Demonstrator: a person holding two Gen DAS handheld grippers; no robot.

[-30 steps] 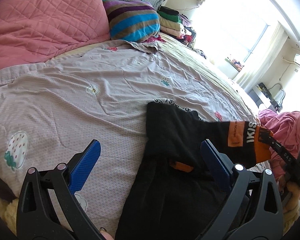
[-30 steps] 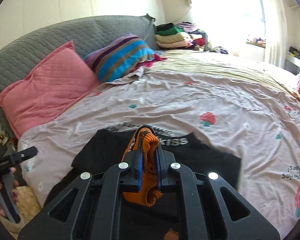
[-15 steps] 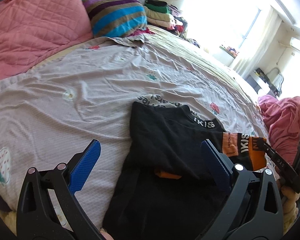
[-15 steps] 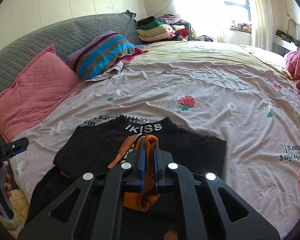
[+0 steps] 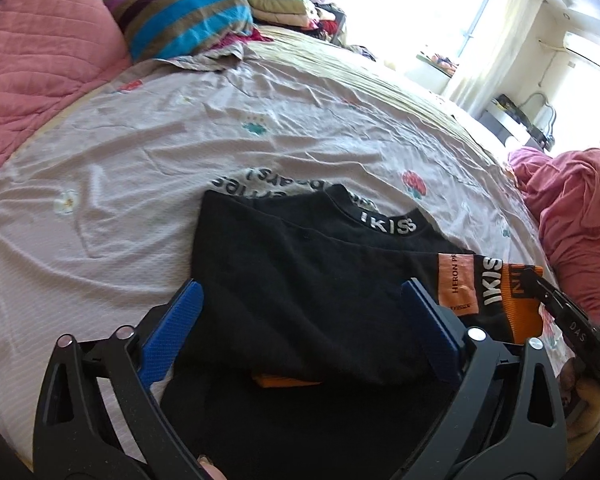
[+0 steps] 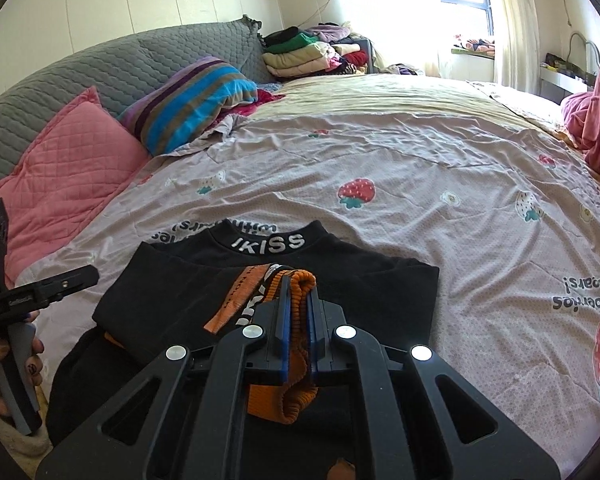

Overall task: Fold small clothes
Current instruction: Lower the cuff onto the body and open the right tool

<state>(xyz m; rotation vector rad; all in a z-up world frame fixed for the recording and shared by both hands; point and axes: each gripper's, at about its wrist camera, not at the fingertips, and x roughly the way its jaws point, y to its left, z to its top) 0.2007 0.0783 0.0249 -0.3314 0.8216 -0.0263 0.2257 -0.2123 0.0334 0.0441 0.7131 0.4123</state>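
Observation:
A small black top point(image 5: 300, 292) with an "IKISS" collar and orange cuffs lies on the strawberry-print bedsheet point(image 5: 140, 152); it also shows in the right wrist view point(image 6: 188, 292). My right gripper point(image 6: 298, 304) is shut on the orange cuff point(image 6: 296, 364) of one sleeve, held across the body of the top. In the left wrist view that cuff point(image 5: 516, 304) shows at the right with the right gripper's tip point(image 5: 540, 284) on it. My left gripper point(image 5: 300, 300) is open and empty, jaws spread wide just above the top's folded body.
A pink quilted pillow point(image 6: 68, 168) and a striped pillow point(image 6: 192, 100) lie at the head of the bed against a grey headboard point(image 6: 100, 68). A stack of folded clothes point(image 6: 312, 52) sits in the far corner. A pink blanket point(image 5: 572, 208) lies at the right.
My right gripper has drawn the sleeve cuff back toward the near edge. The left gripper has moved in over the top, jaws still open. More of the collar now shows.

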